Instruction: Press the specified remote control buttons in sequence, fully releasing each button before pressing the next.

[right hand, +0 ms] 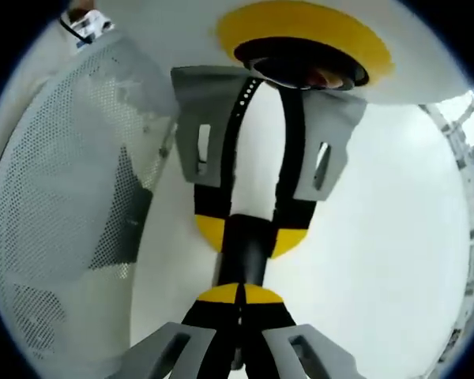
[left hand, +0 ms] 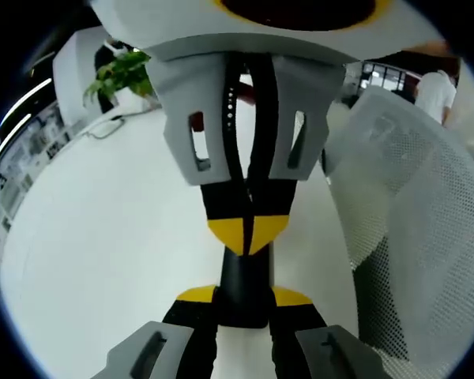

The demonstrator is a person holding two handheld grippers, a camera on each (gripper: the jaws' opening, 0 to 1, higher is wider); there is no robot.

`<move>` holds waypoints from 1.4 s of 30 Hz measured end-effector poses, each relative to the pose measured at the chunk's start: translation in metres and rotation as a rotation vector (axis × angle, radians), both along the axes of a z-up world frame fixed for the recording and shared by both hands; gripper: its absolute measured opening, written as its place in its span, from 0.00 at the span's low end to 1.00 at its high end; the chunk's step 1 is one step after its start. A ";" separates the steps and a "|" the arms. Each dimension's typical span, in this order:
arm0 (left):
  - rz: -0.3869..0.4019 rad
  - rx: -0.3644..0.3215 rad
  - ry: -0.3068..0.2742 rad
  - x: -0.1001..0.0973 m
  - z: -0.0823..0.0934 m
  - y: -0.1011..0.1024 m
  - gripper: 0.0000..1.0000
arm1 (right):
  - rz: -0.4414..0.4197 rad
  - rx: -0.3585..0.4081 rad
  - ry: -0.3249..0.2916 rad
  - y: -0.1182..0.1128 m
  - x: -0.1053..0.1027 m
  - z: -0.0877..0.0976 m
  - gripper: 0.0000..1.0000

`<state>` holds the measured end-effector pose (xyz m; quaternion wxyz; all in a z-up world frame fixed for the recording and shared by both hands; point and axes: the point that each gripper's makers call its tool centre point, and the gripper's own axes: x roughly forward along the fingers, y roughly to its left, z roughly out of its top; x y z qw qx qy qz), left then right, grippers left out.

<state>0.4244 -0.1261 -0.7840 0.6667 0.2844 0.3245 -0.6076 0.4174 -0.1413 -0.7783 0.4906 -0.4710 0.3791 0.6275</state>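
The two grippers face each other tip to tip over a white table (left hand: 103, 237). My left gripper (left hand: 245, 298) rises from the bottom of the left gripper view, shut on a slim black remote (left hand: 245, 272) held between its yellow-tipped fingers. My right gripper (left hand: 250, 235) comes down from the top, shut, its joined yellow tips resting against the remote's far end. In the right gripper view the right gripper (right hand: 241, 294) is shut with tips together against the remote (right hand: 245, 251), and the left gripper (right hand: 250, 234) clasps it from above. The buttons are hidden.
A white mesh office chair (left hand: 419, 213) stands close beside the grippers, also seen as the mesh chair (right hand: 63, 181). A potted green plant (left hand: 122, 73) and a cable sit at the table's far side. A person in white (left hand: 436, 91) stands in the background.
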 end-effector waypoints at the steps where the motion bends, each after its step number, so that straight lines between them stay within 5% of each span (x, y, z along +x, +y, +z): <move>1: 0.001 0.000 -0.001 0.000 0.000 0.000 0.23 | 0.001 0.001 -0.006 0.000 0.000 0.000 0.00; 13: -0.001 0.008 -0.003 -0.001 0.000 -0.001 0.23 | -0.052 0.066 -0.003 -0.002 0.001 0.003 0.00; 33: -0.003 0.015 -0.003 0.000 0.000 -0.001 0.23 | -0.085 0.141 -0.027 0.007 0.008 0.032 0.00; 42: -0.004 0.020 -0.002 0.000 0.001 -0.001 0.23 | -0.075 0.164 -0.018 0.014 0.004 0.035 0.16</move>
